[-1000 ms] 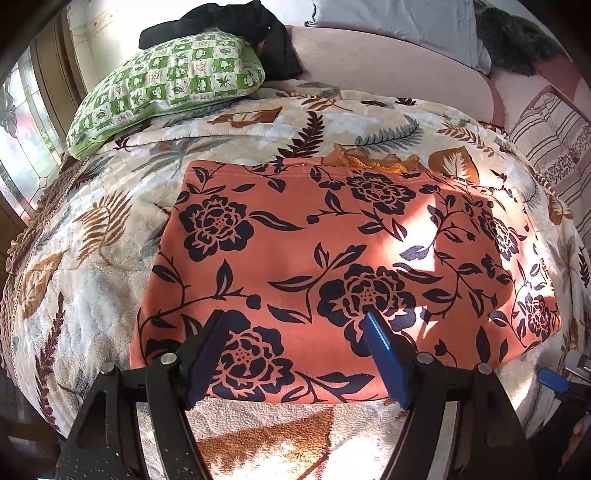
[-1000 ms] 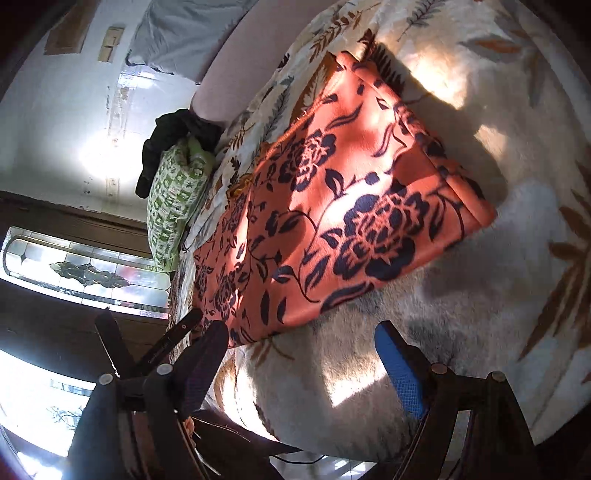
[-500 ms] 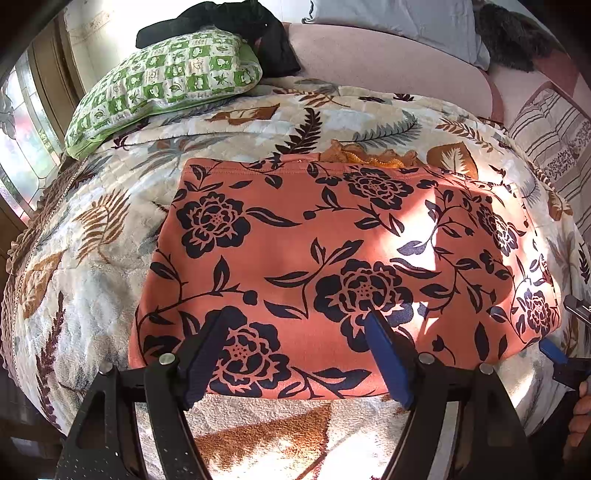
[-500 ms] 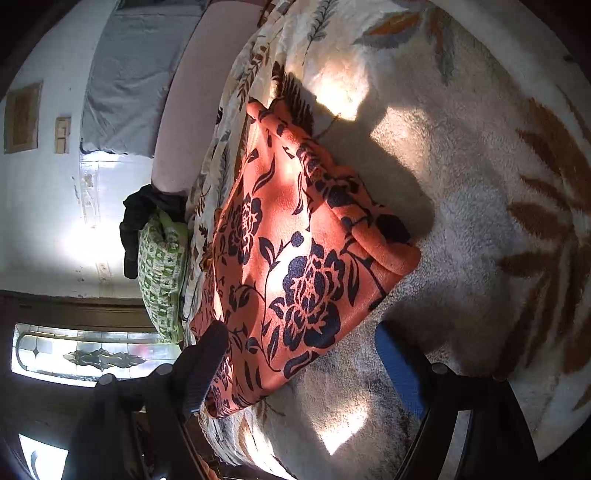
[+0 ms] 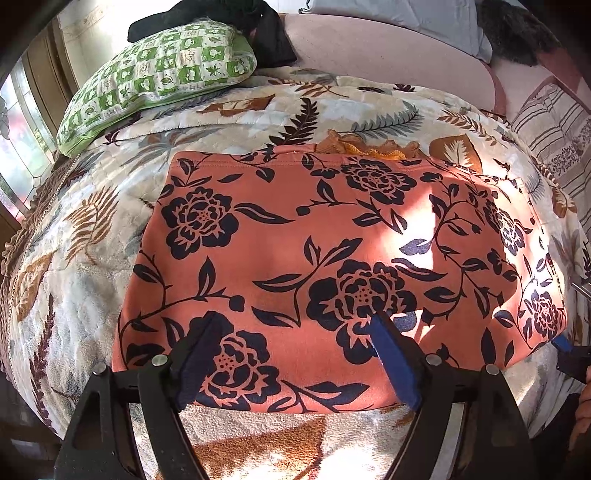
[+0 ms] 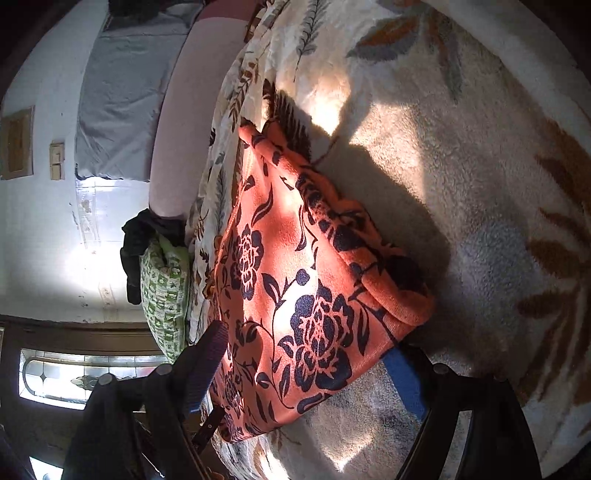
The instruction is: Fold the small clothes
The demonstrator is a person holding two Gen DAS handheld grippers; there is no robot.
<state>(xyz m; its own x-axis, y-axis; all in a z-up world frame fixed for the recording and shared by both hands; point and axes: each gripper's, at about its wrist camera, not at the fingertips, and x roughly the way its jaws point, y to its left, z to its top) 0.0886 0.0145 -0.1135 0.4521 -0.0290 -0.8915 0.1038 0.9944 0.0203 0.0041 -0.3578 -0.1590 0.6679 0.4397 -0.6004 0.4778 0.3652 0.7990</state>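
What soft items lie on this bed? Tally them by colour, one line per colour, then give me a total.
Orange with dark flowers: 1, the folded garment
Green and white checked: 1, the pillow
Black: 1, the dark cloth heaped by the pillow
Grey: 1, the pillow at the headboard
Striped beige: 1, the cushion on the right
Total: 5

You see a soft, matt orange cloth with dark flowers (image 5: 295, 258) lying on a fuzzy cream leaf-print blanket (image 5: 85, 280); the green checked pillow (image 5: 159, 74) looks like smooth cloth.
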